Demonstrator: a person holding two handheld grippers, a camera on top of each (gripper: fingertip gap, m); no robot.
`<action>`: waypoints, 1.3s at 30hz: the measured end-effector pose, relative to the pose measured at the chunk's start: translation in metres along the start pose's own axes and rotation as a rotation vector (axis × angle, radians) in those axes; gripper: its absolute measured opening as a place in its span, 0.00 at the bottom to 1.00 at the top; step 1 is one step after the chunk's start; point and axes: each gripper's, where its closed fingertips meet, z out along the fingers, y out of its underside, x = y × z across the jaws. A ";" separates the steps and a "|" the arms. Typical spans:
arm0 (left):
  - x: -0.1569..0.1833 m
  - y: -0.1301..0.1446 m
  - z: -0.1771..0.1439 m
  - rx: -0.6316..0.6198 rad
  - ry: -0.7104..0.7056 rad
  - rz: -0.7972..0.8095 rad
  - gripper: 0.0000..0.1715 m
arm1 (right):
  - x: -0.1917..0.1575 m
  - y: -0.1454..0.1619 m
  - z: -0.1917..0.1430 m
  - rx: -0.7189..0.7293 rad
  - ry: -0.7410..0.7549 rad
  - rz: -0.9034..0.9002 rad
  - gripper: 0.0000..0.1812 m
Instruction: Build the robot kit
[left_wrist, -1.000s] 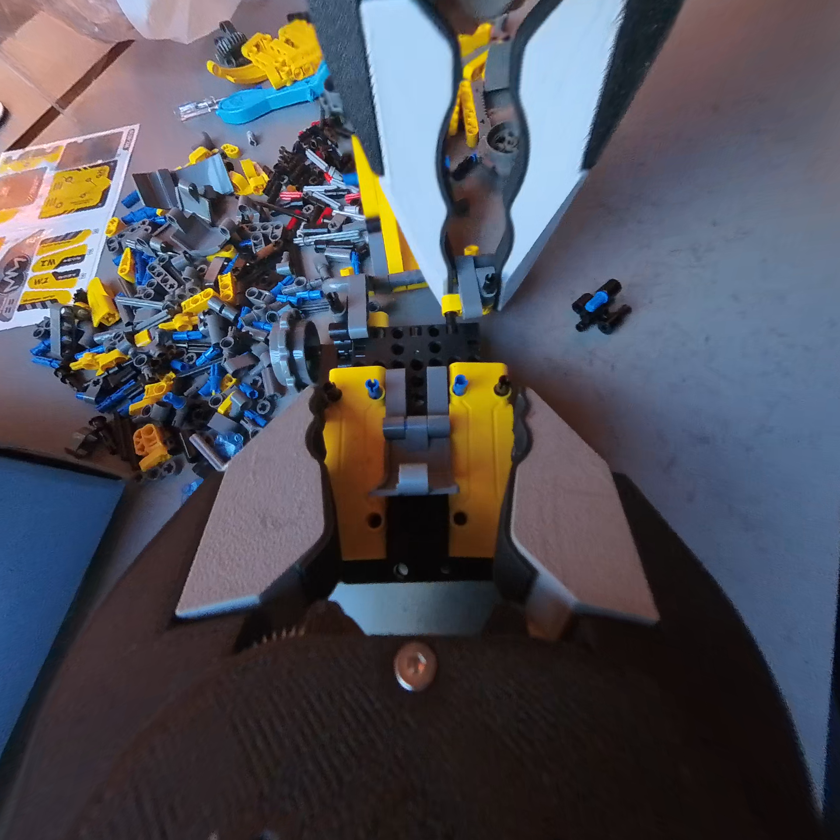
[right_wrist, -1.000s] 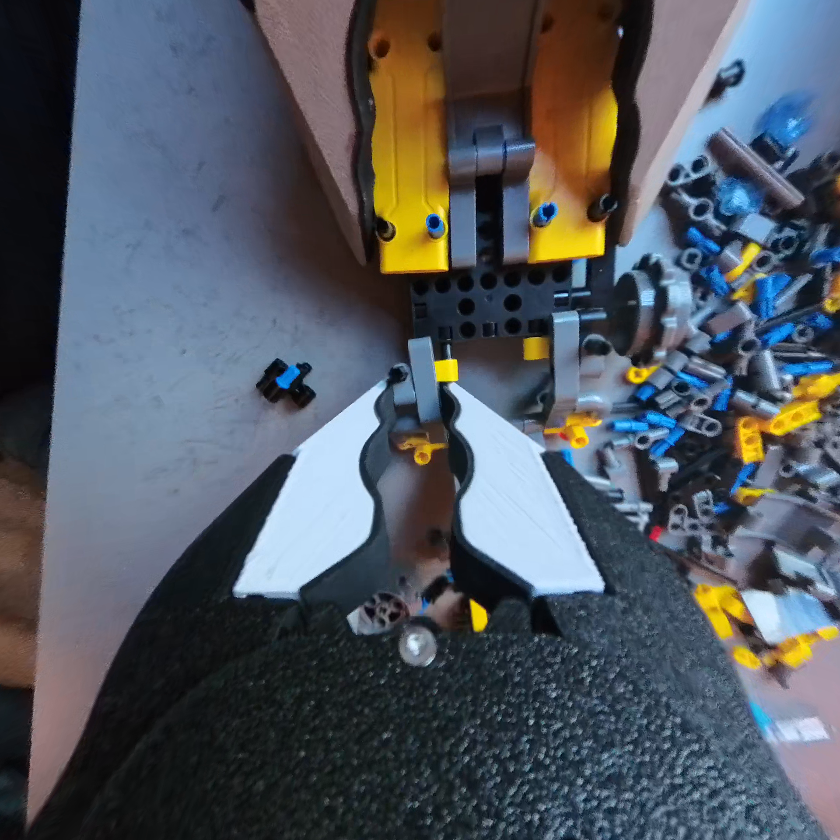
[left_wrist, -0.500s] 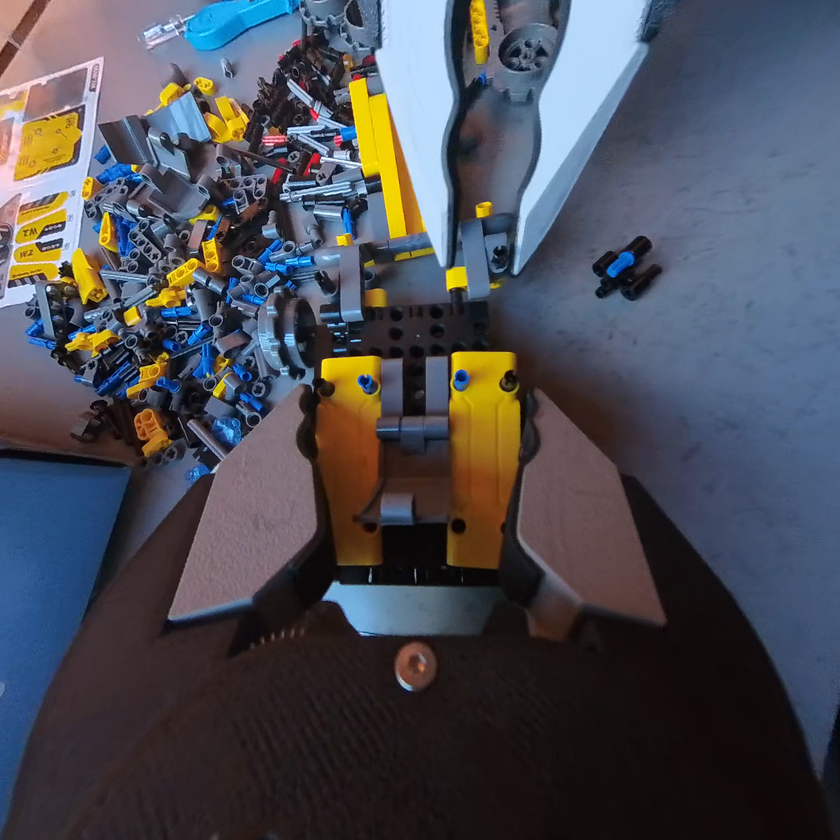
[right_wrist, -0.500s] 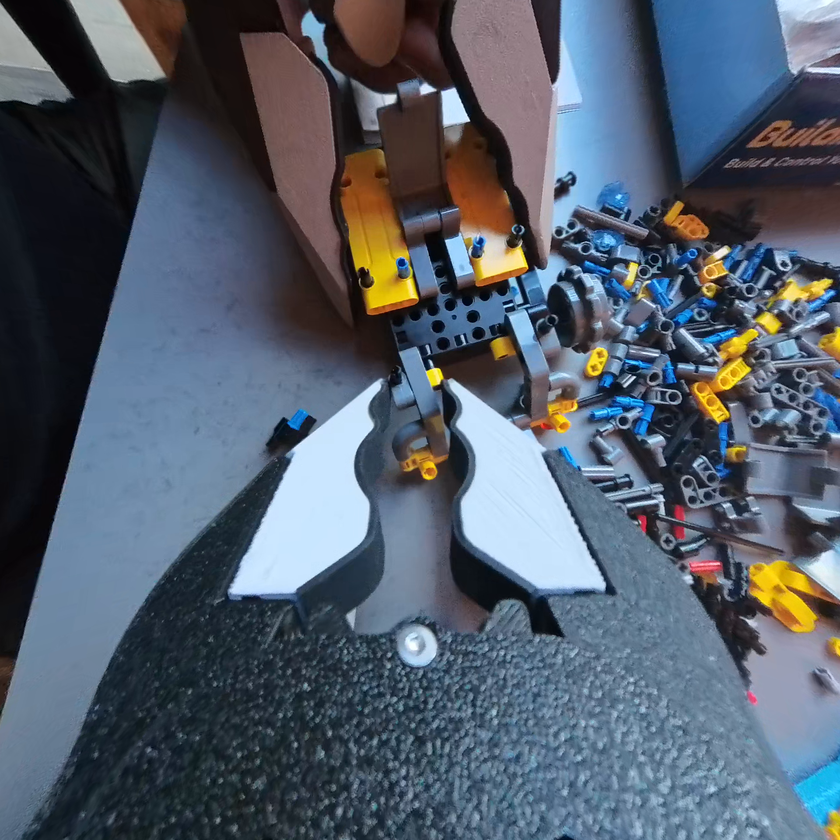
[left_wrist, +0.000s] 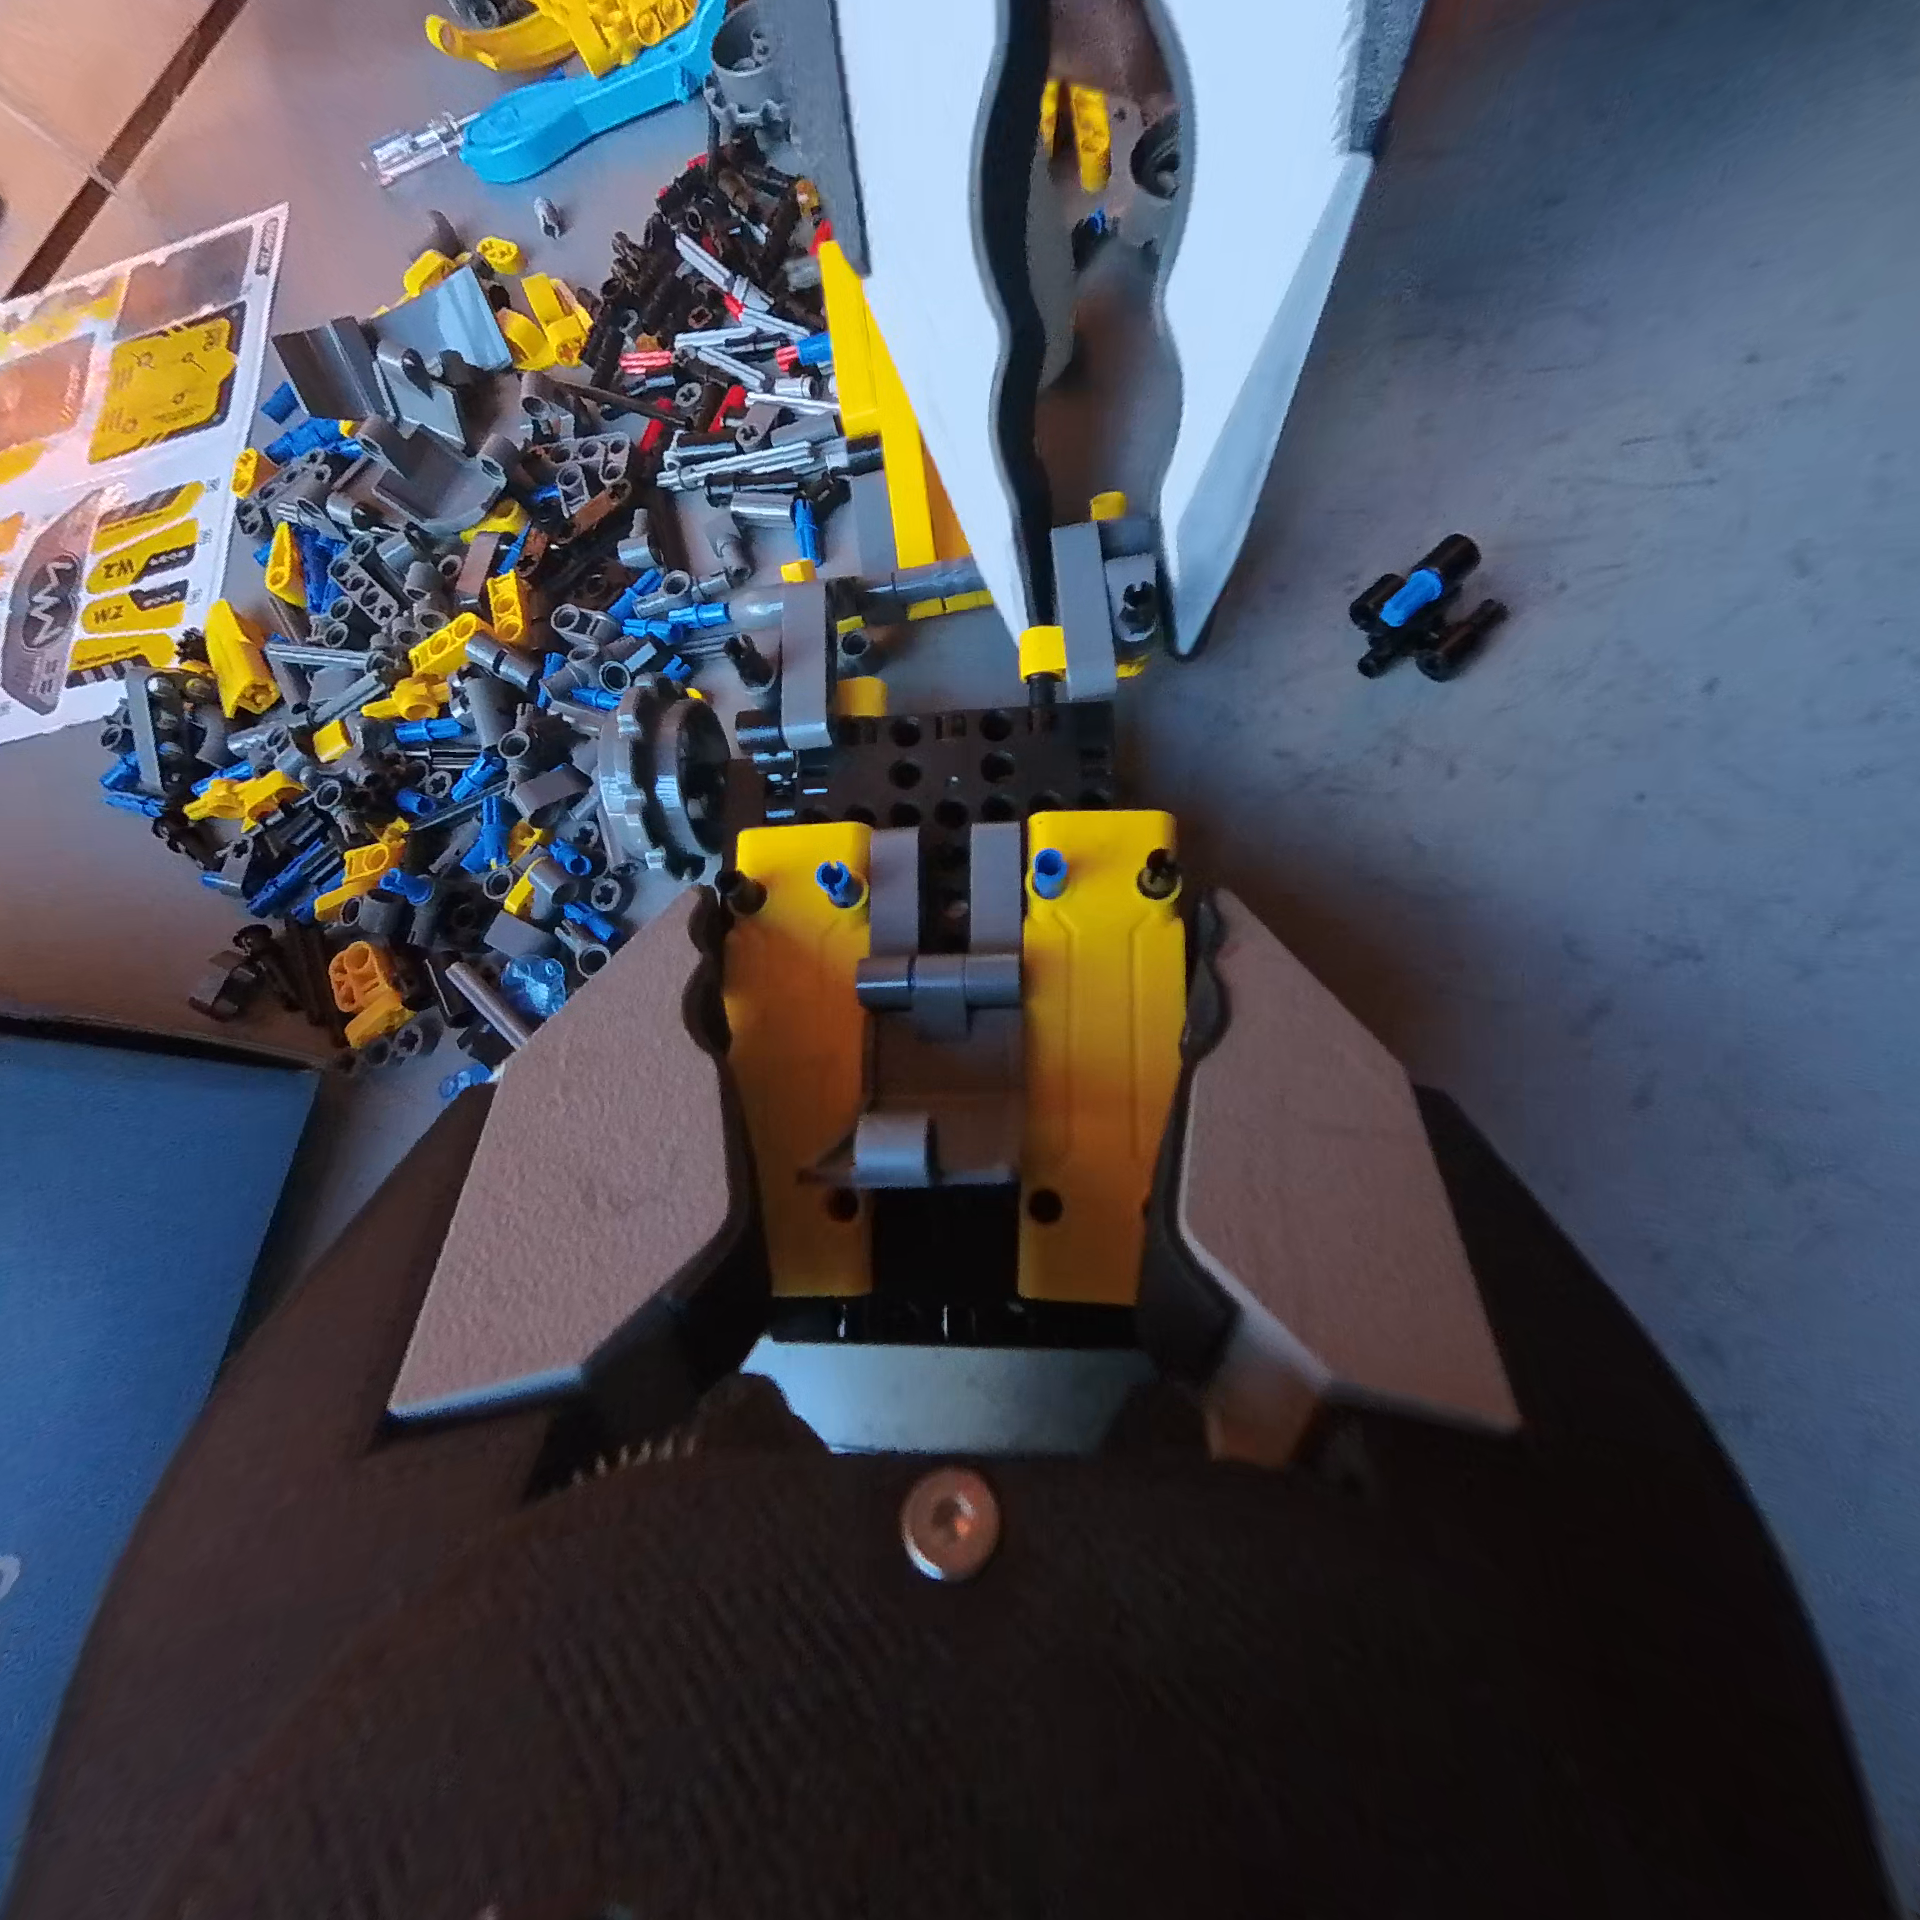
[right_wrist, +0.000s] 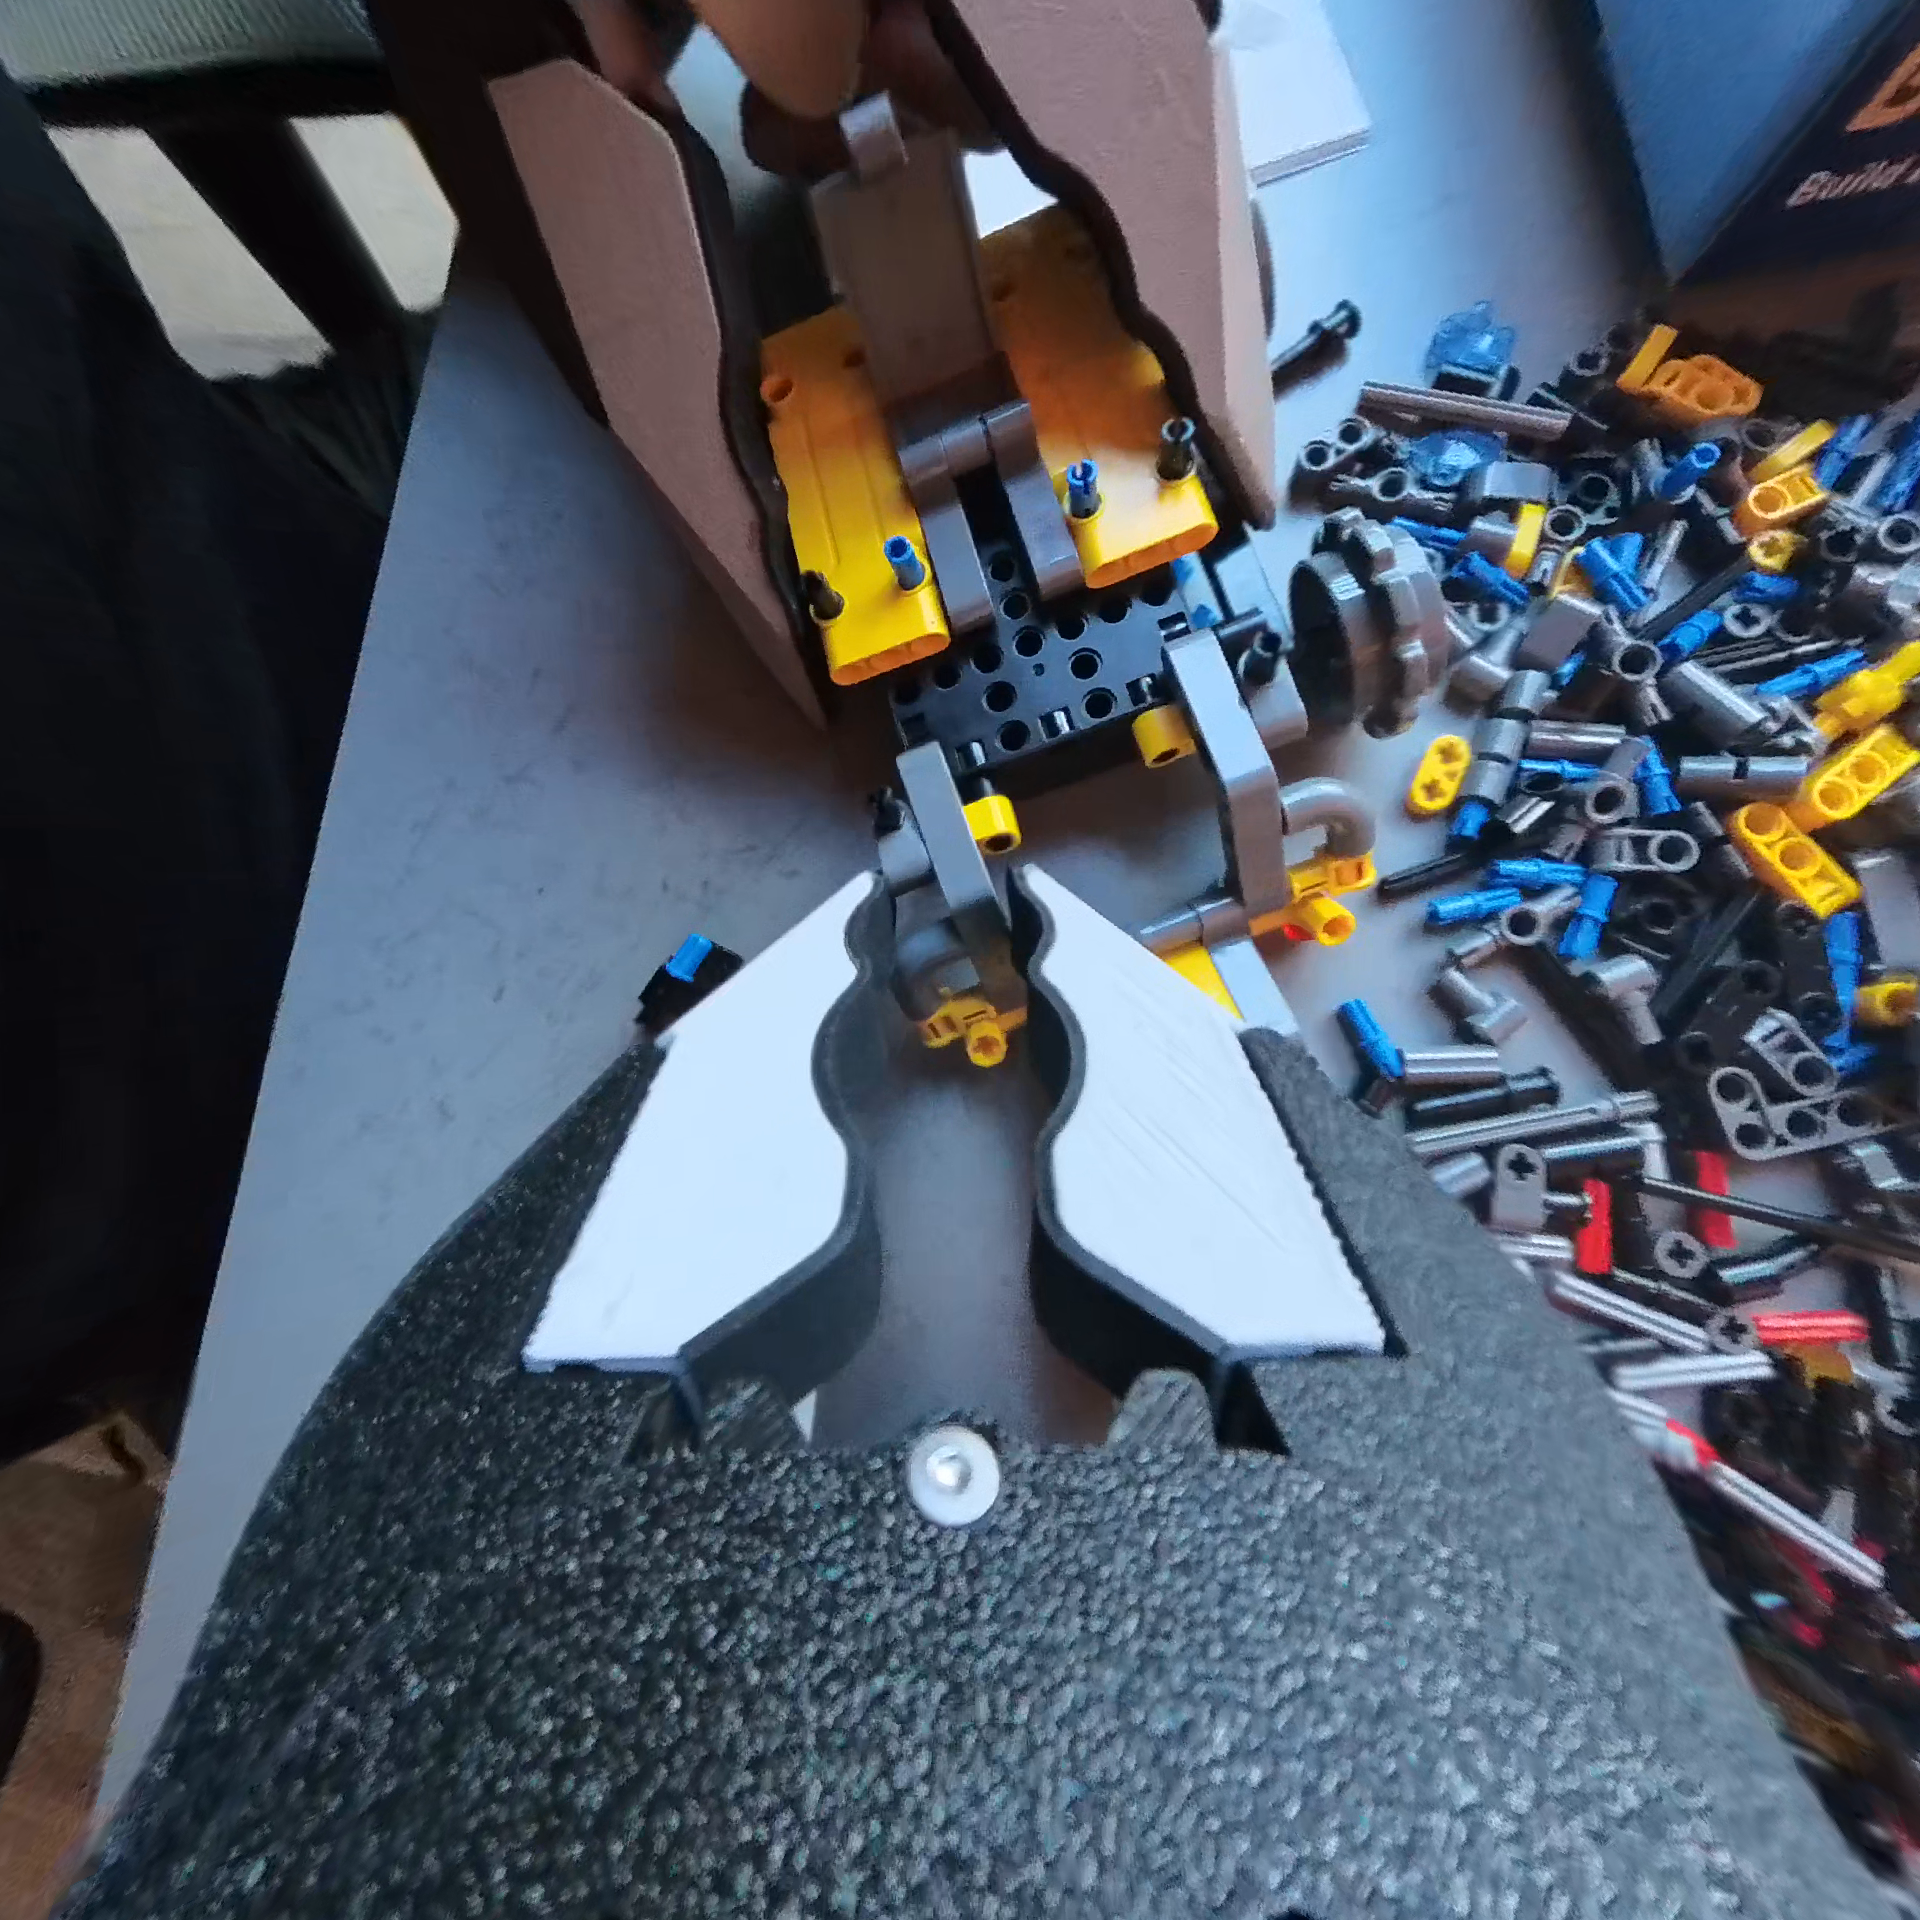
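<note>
My left gripper (left_wrist: 956, 904), with brown fingers, is shut on a brick-built assembly (left_wrist: 1101, 1039): two yellow panels, a grey hinged part between them and a black perforated block (left_wrist: 935, 769) at the front. It rests on the grey table. My right gripper (right_wrist: 948, 883), with white fingers, faces it and is shut on a grey arm piece (right_wrist: 951, 831) with a yellow bush, joined to the block's front corner. That gripper also shows in the left wrist view (left_wrist: 1101, 623), as does the grey arm piece (left_wrist: 1086, 613). The left gripper shows in the right wrist view (right_wrist: 1039, 603). A second grey arm (right_wrist: 1236, 758) sits on the block's other corner.
A wide pile of loose pieces (left_wrist: 468, 644) lies beside the assembly and shows in the right wrist view (right_wrist: 1662, 779). A small black-and-blue connector (left_wrist: 1423, 613) lies alone. A sticker sheet (left_wrist: 104, 447), a blue tool (left_wrist: 582, 104) and a blue box (right_wrist: 1766, 125) lie around. The table edge (right_wrist: 343, 831) is close. The left gripper's tips are roughly 5 cm from the right gripper's. My right tips are roughly 4 cm from the small black-and-blue connector (left_wrist: 1423, 613).
The right wrist view has swung from nearly straight down to a lower, slanted look at the assembly. Both grippers keep their holds; the assembly has barely shifted.
</note>
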 end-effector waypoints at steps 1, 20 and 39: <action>0.000 0.000 0.000 0.006 -0.004 0.001 0.50 | -0.001 0.000 0.001 0.005 -0.025 0.019 0.13; 0.000 -0.002 0.001 0.023 -0.026 0.010 0.50 | -0.003 0.000 0.009 -0.025 0.003 0.055 0.13; -0.002 -0.008 -0.002 -0.001 0.115 -0.074 0.50 | 0.009 -0.007 -0.004 -0.216 0.338 -0.330 0.18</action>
